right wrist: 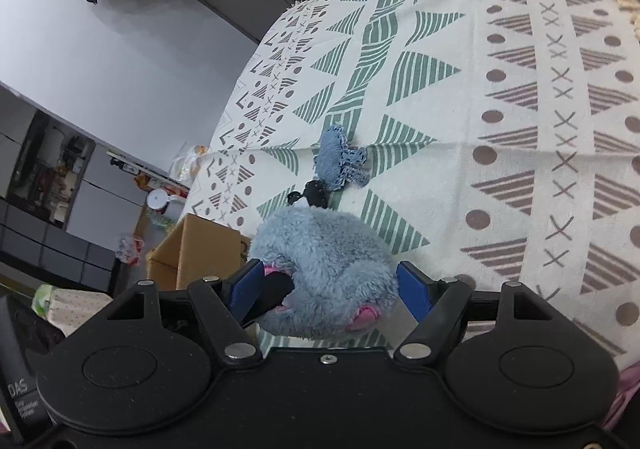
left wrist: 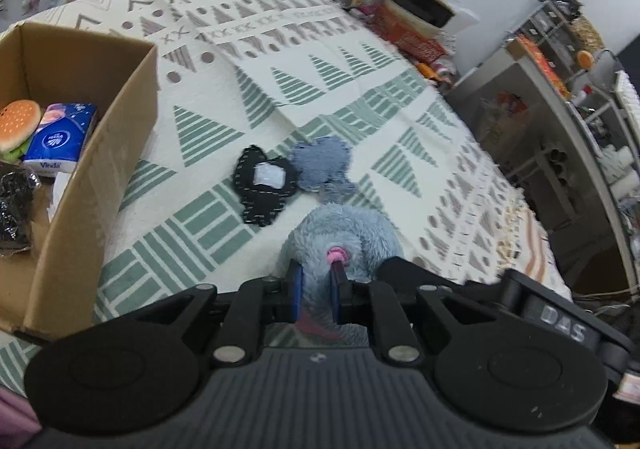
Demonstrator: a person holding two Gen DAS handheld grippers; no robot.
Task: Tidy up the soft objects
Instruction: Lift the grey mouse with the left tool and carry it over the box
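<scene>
A fluffy blue plush toy (left wrist: pixel 340 233) with pink patches lies on the patterned cloth (left wrist: pixel 280 61). My left gripper (left wrist: pixel 316 289) is shut on its near end, the fur pinched between the blue pads. In the right wrist view the same plush toy (right wrist: pixel 328 269) fills the gap of my right gripper (right wrist: pixel 331 291), which is open, its pads standing wide at both flanks. The left gripper's black finger pokes in by the left pad. Just beyond the toy lie a black stitched fabric piece (left wrist: pixel 264 185) and a blue-grey fabric piece (left wrist: pixel 320 165), touching each other.
An open cardboard box (left wrist: pixel 100 169) stands on the left, holding a plush burger (left wrist: pixel 18 125), a tissue pack (left wrist: pixel 60 141) and a black bundle (left wrist: pixel 14 209). Cluttered shelves (left wrist: pixel 560 89) and boxes line the right and far sides. The box (right wrist: pixel 200 245) sits left of the toy.
</scene>
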